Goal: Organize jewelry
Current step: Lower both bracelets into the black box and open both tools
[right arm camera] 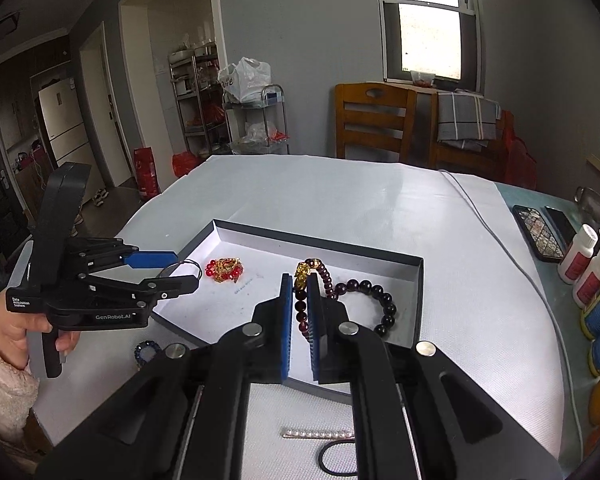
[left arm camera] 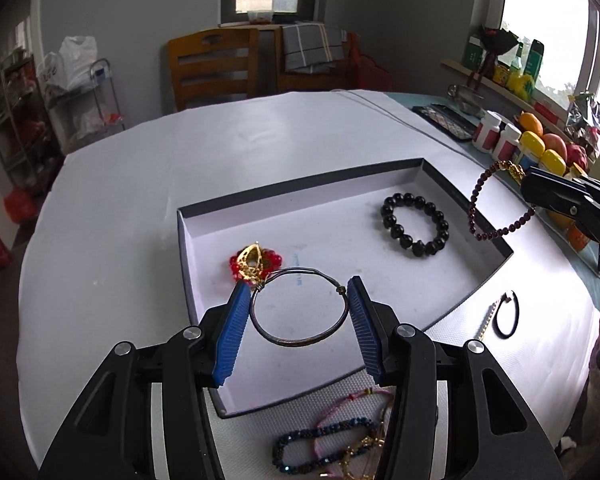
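Note:
My left gripper (left arm camera: pixel 299 284) is shut on a thin metal bangle (left arm camera: pixel 300 342), its blue pads pressing the two sides, above the near left of a shallow grey box (left arm camera: pixel 300 184). In the box lie a black bead bracelet (left arm camera: pixel 414 224) and a red and gold piece (left arm camera: pixel 254 264). My right gripper (right arm camera: pixel 300 280) is shut on a dark red bead bracelet (right arm camera: pixel 328 280) with a gold charm. It hangs above the box's near side, close to the black bead bracelet (right arm camera: pixel 380 300). The left gripper (right arm camera: pixel 180 268) appears at the left of the right wrist view.
Loose on the white cloth in front of the box are a blue bead bracelet (left arm camera: pixel 296 440), a pink cord (left arm camera: pixel 340 408), a pearl clip (right arm camera: pixel 320 434) and a black hair tie (right arm camera: pixel 336 460). Bottles (right arm camera: pixel 580 256) and phones (right arm camera: pixel 538 232) line the right edge. Wooden chairs (right arm camera: pixel 374 120) stand behind.

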